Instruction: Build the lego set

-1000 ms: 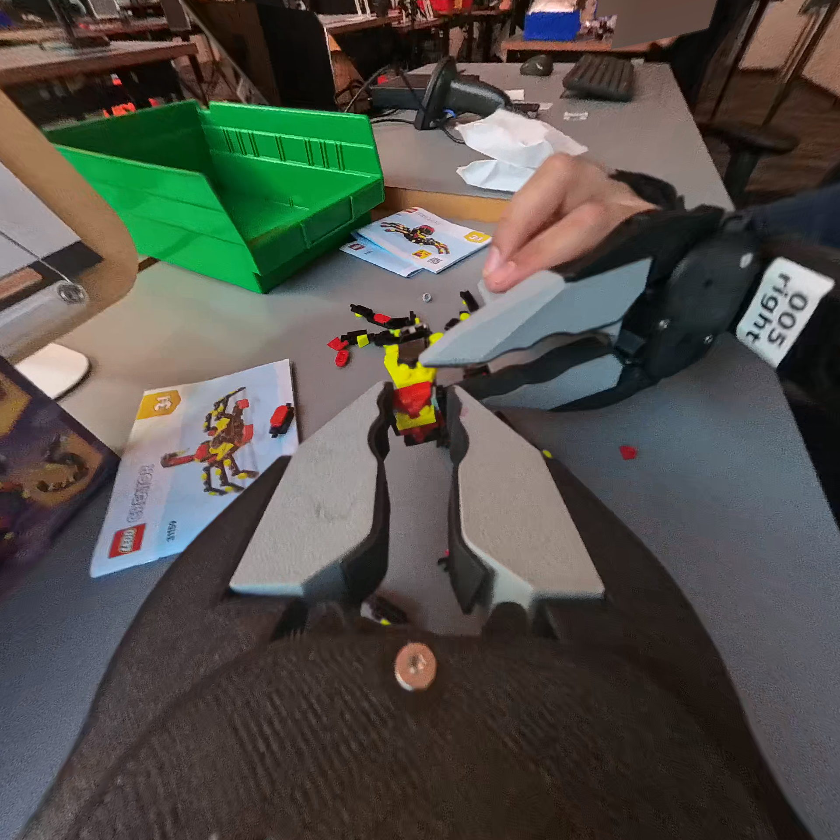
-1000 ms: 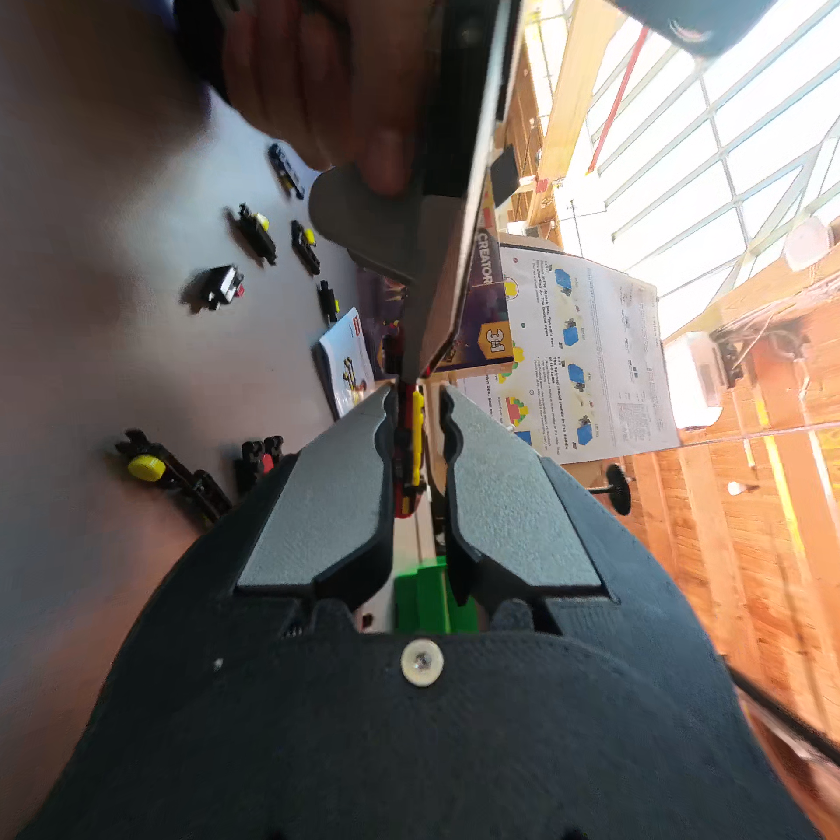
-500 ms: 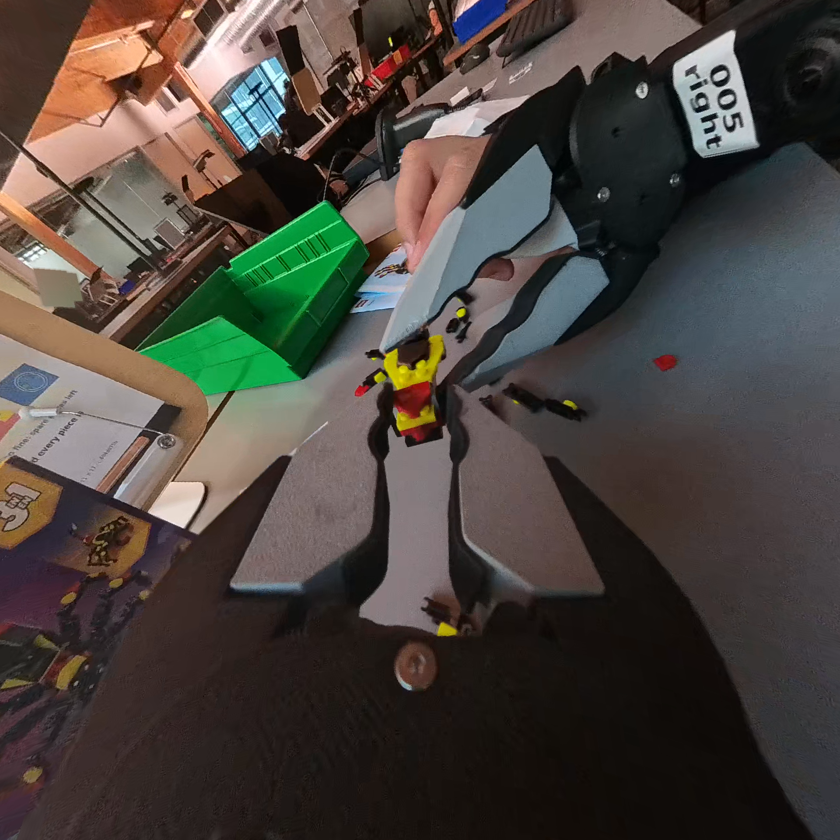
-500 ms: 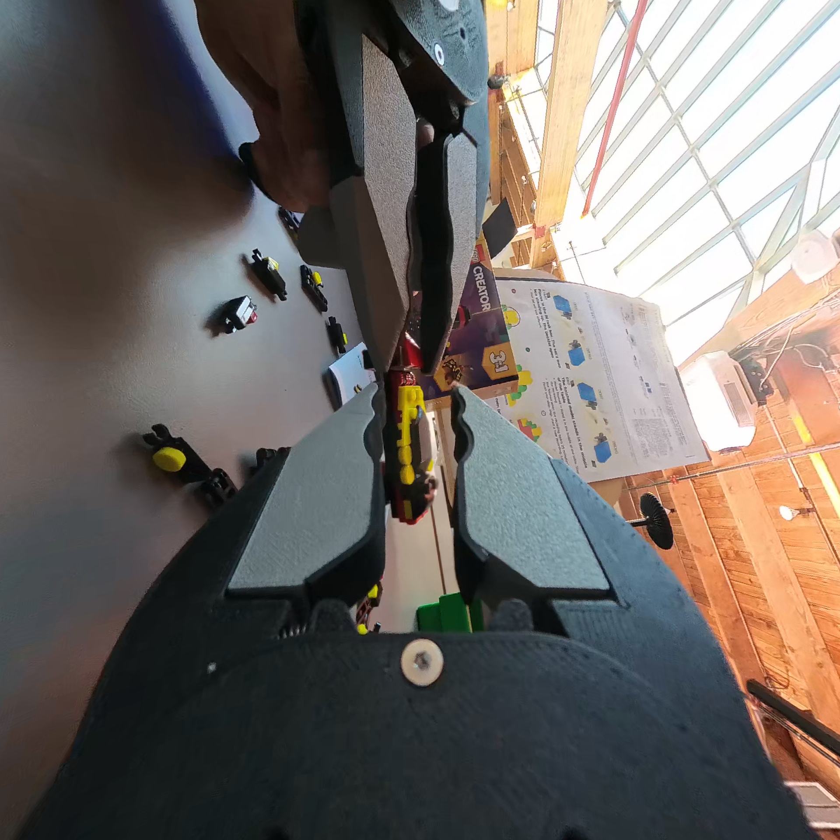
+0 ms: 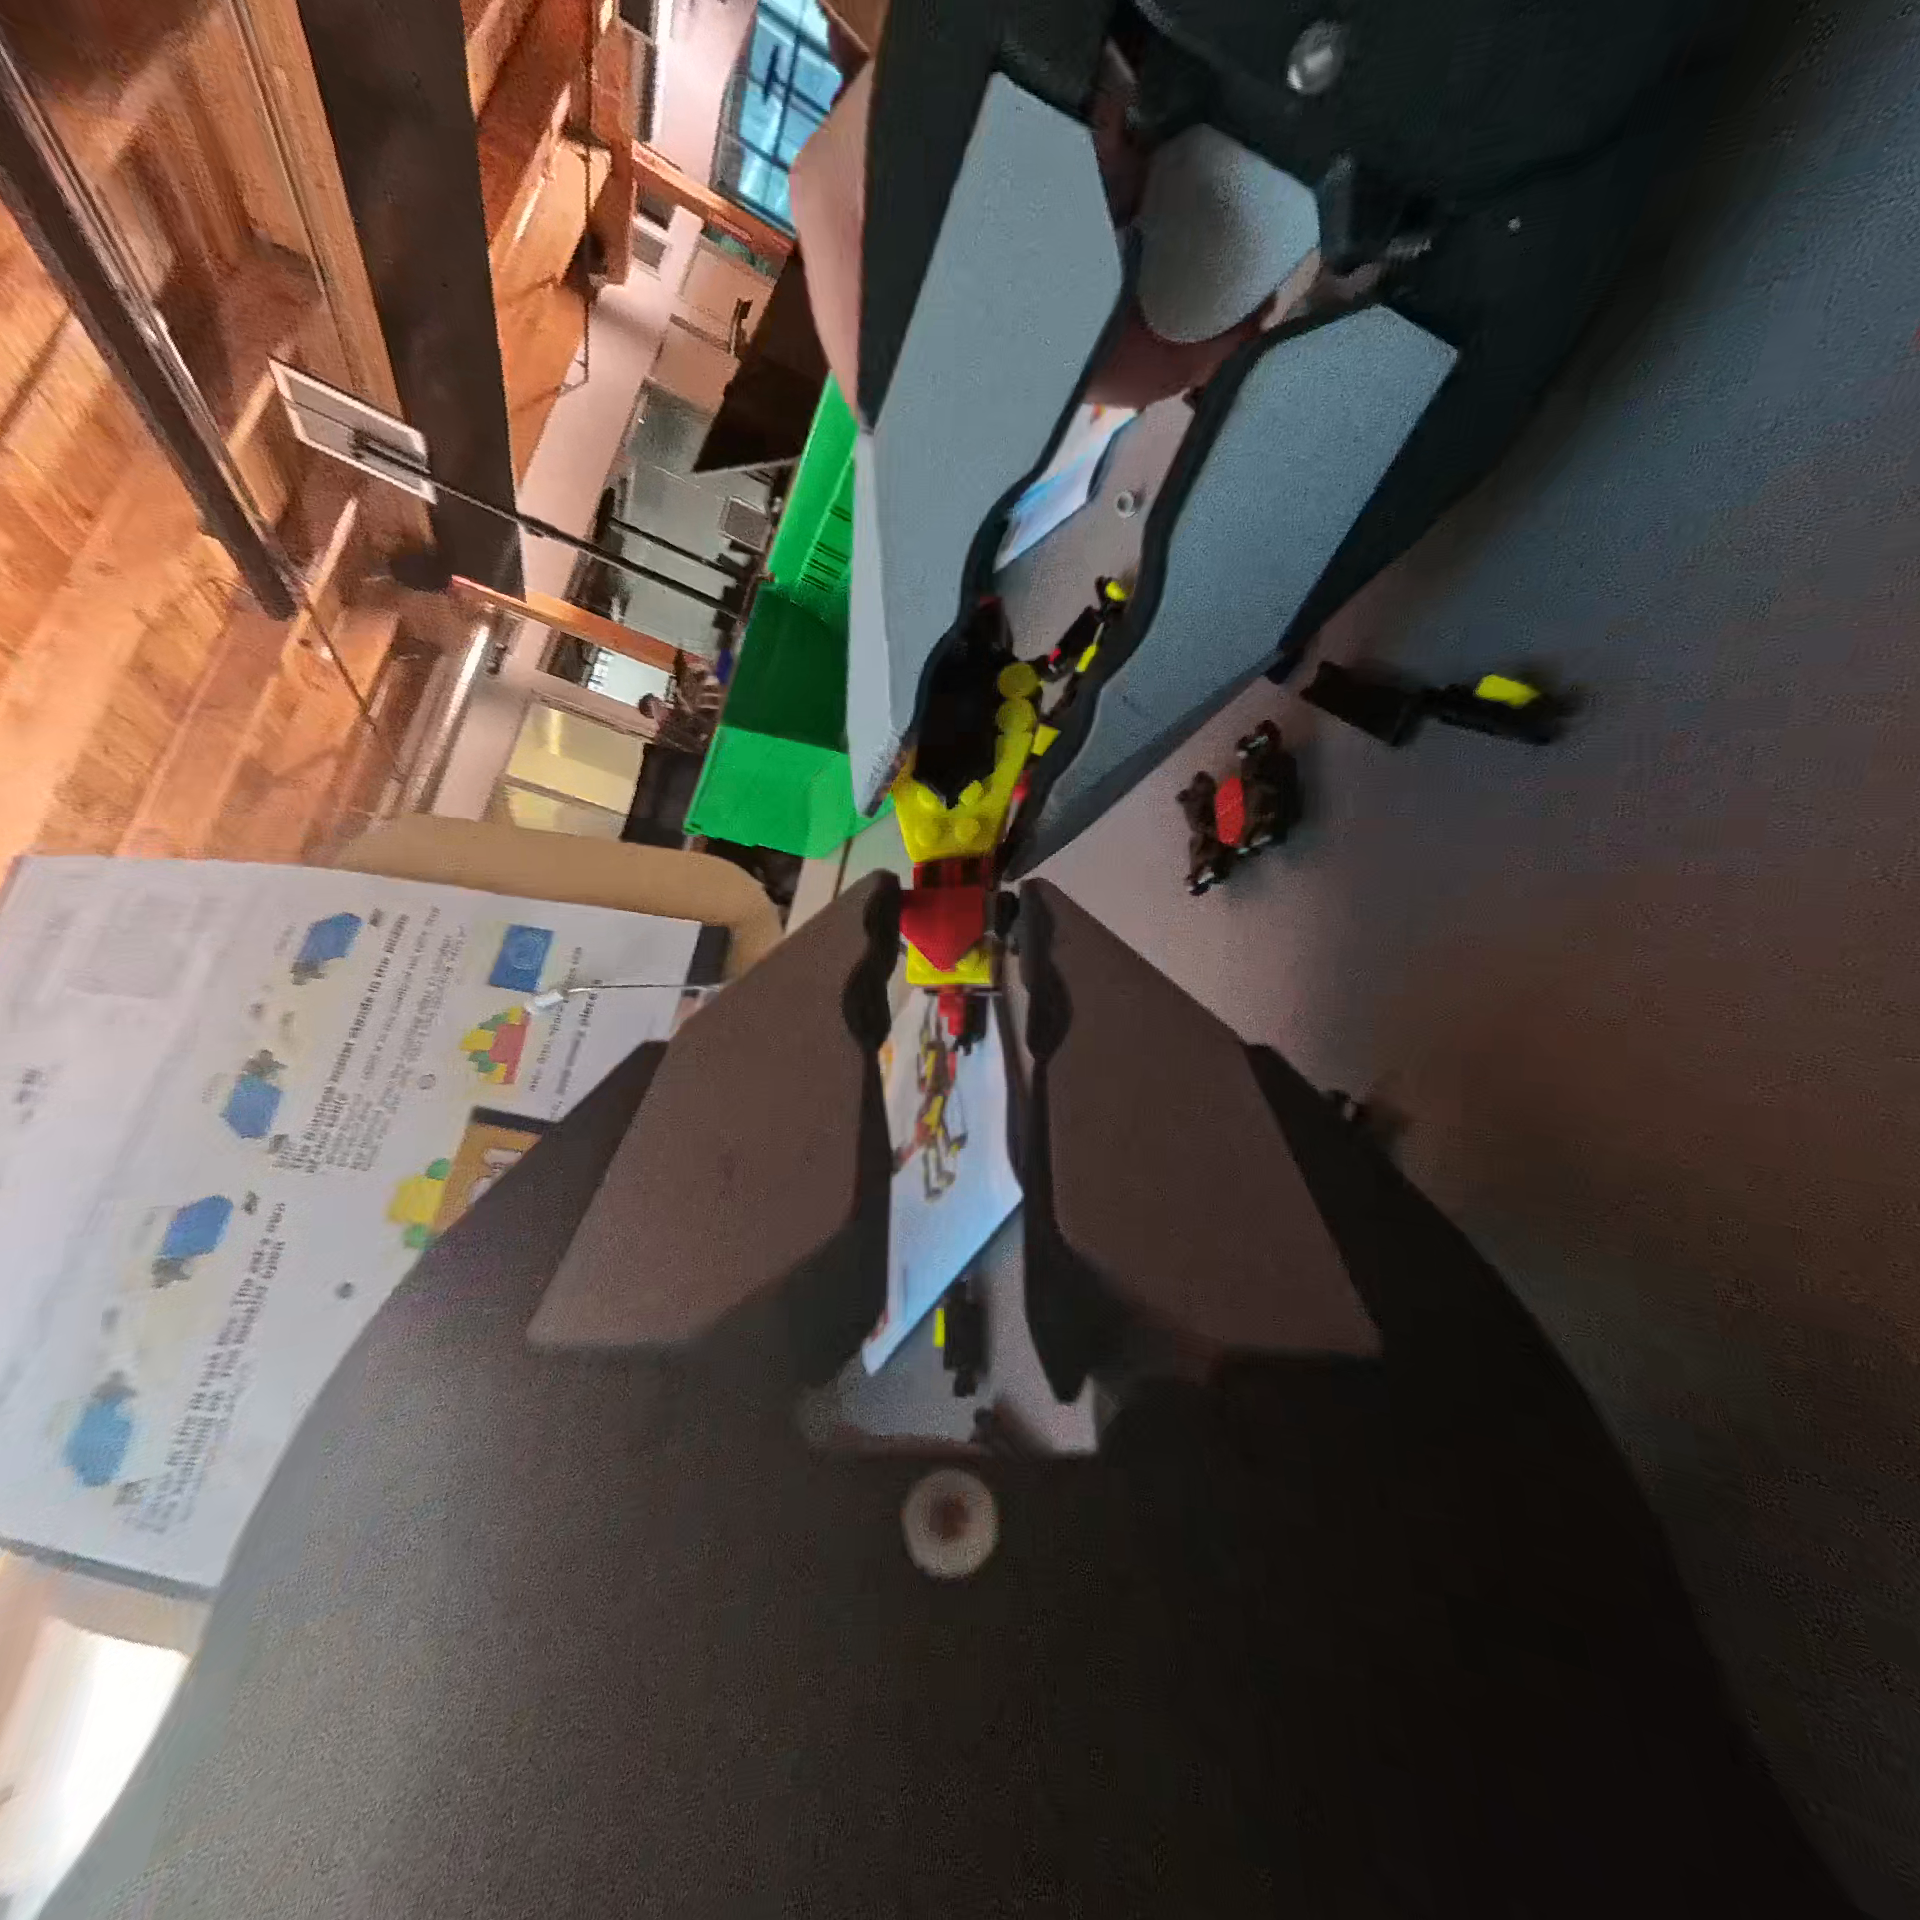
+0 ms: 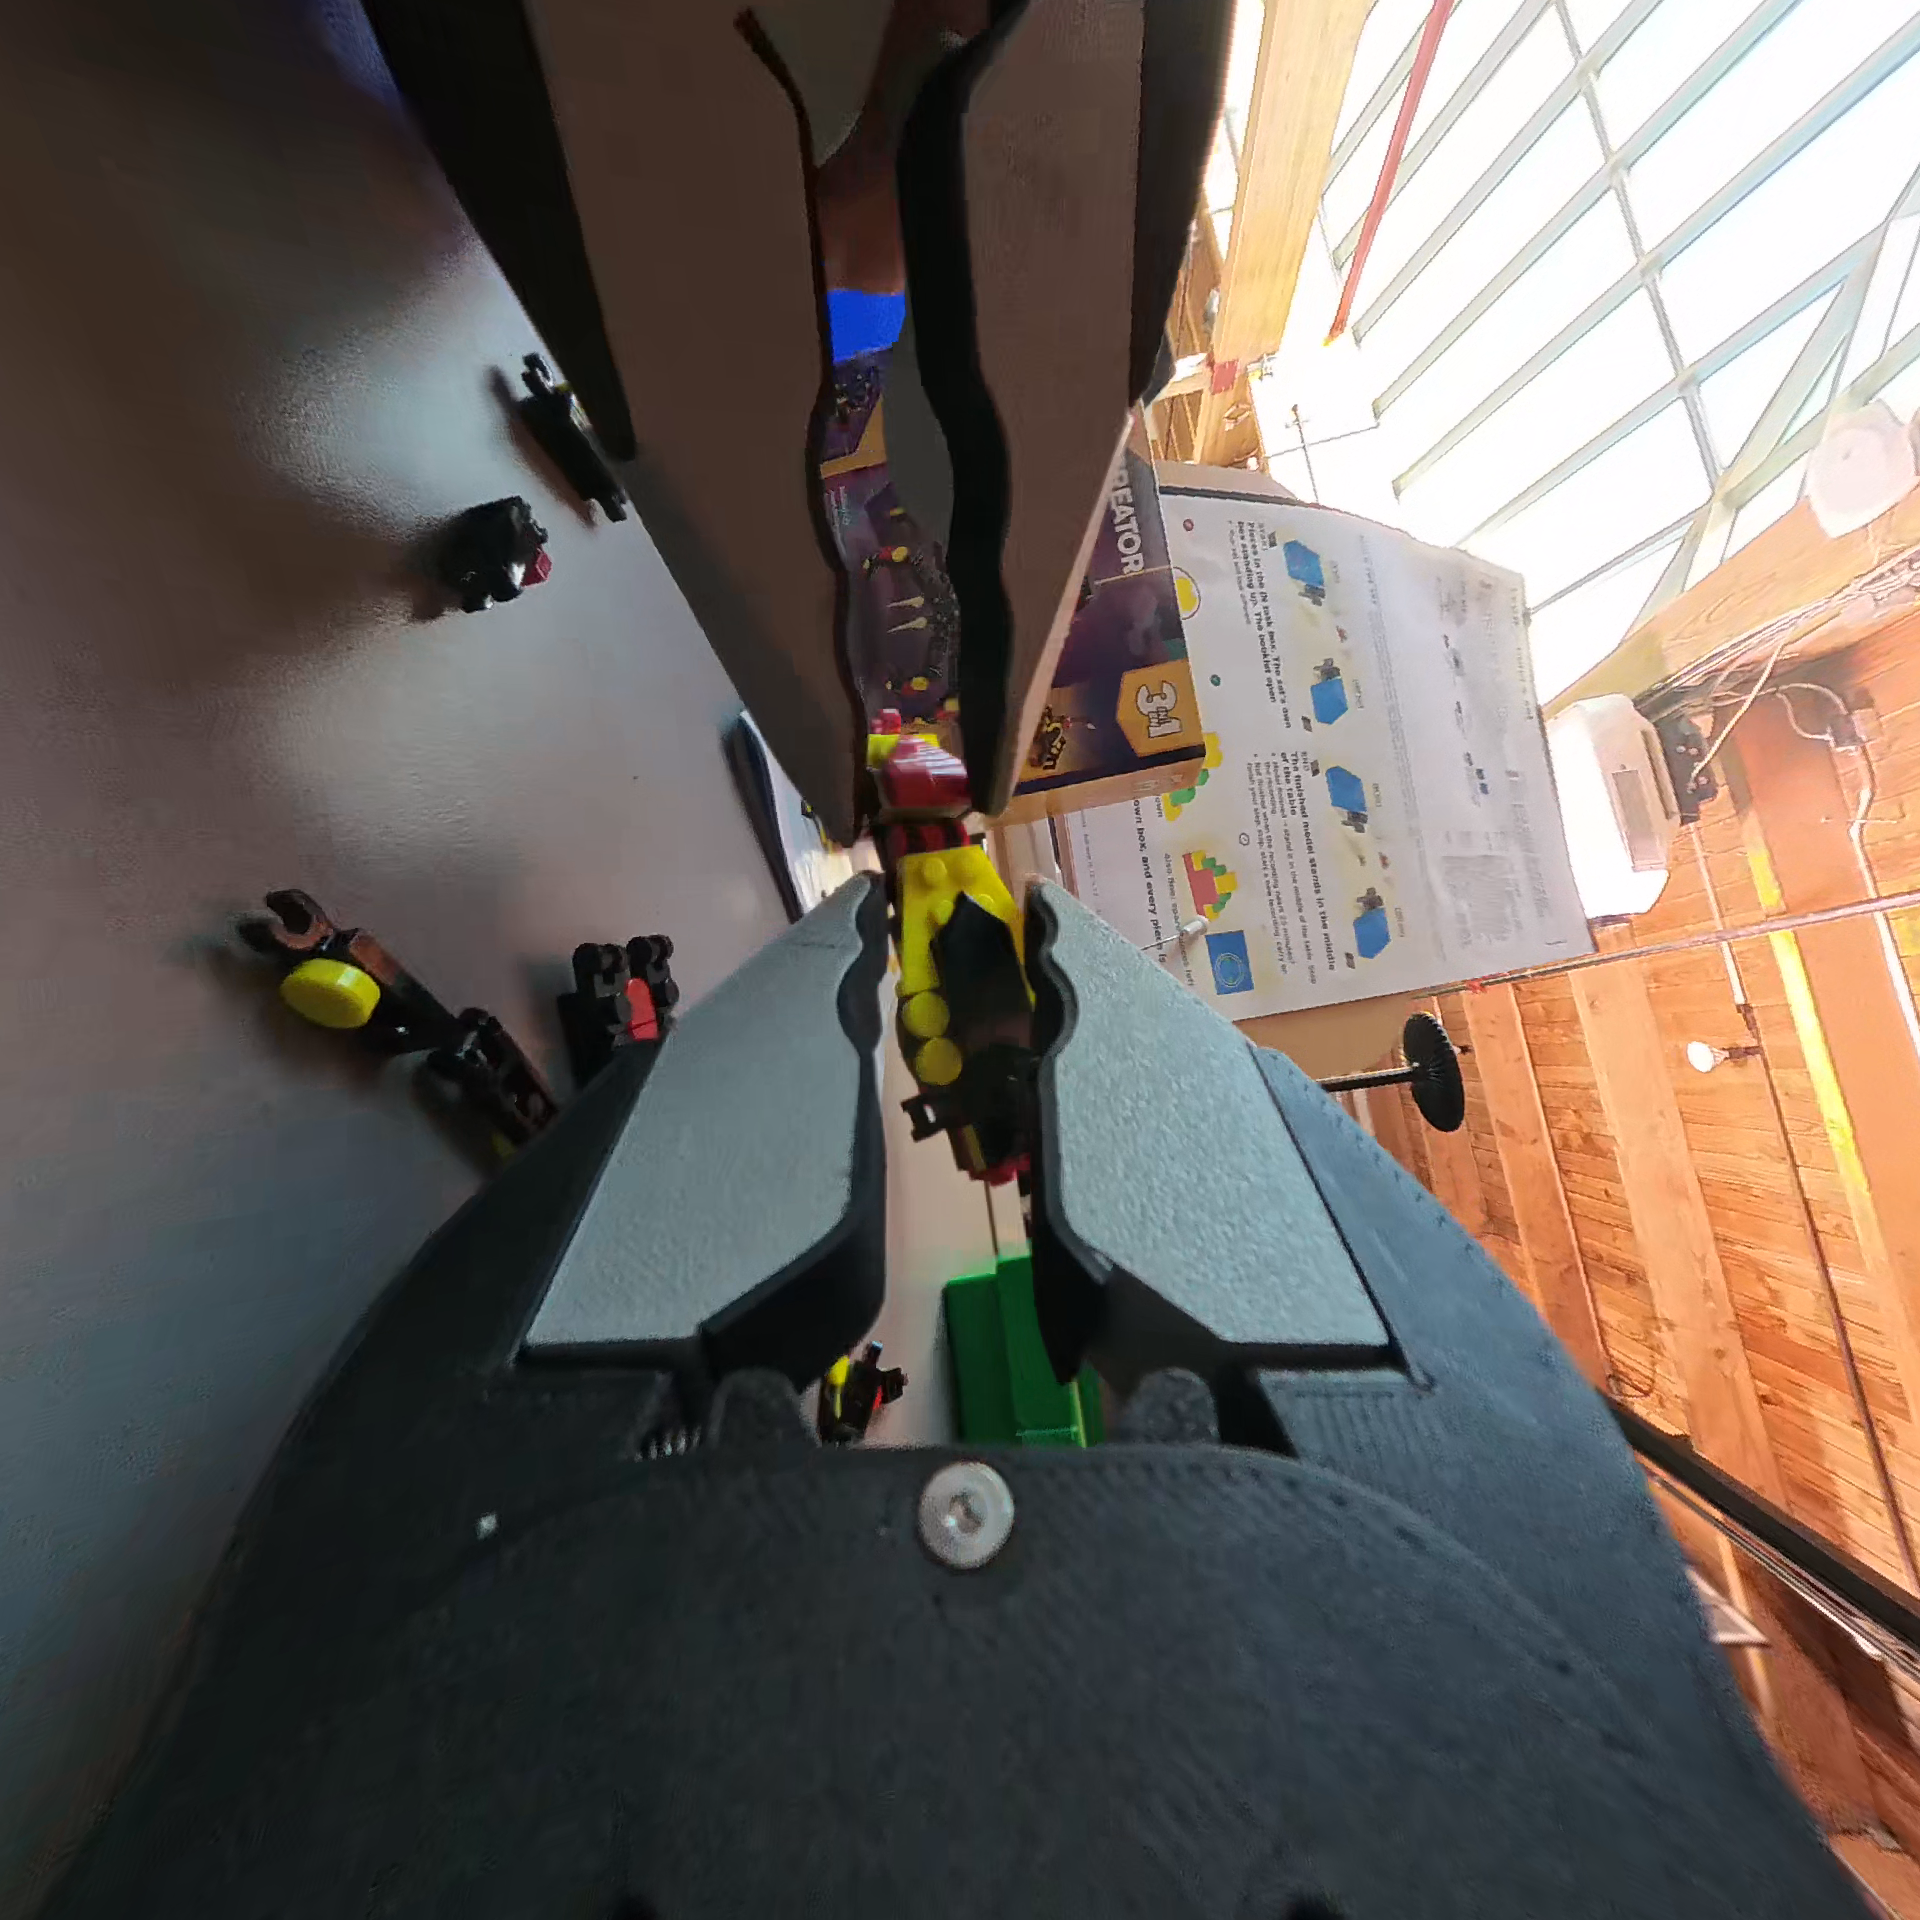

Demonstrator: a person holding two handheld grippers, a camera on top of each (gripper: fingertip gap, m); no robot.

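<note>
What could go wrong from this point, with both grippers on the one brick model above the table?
1. The brick model is held at both ends, red end in the left gripper, yellow-and-black end in the right gripper; any twist or pull could snap it apart.
2. A piece that breaks off could fall among the loose parts on the table and get mixed up.

Two tongs meet tip to tip: the left tongs [image 5: 951, 914] and the right tongs [image 6: 956, 914]. One toy brick model [image 6: 951, 966] in yellow, red and black sits between them. Four loose clusters of small brick parts [image 6: 384, 997] lie on the one grey counter [image 6: 208, 727] in the right wrist view. There is one green bin [image 5: 779, 748], one purple toy box [image 6: 1122, 644], one printed sheet [image 6: 1382, 769] and two booklets [image 5: 951, 1174].
</note>
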